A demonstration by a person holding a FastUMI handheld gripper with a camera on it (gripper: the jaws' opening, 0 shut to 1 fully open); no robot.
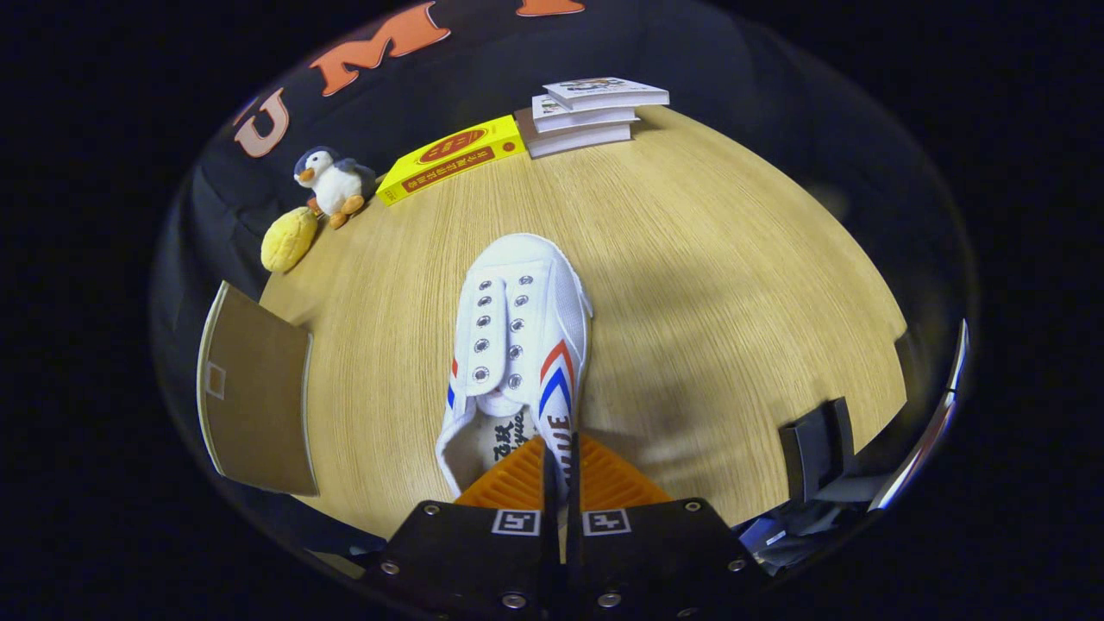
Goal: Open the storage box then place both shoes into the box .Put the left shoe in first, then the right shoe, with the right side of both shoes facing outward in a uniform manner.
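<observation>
Here the jaws are clamped together on the side wall of the shoe (517, 345) near its heel, toe pointing away over the tabletop (716, 285). By my reading this is the carry step: one shoe held, not yet boxed. A brown flap (254, 397), perhaps the box lid, lies off to the left. The next move calls for swinging the shoe there with its right side outward.
</observation>
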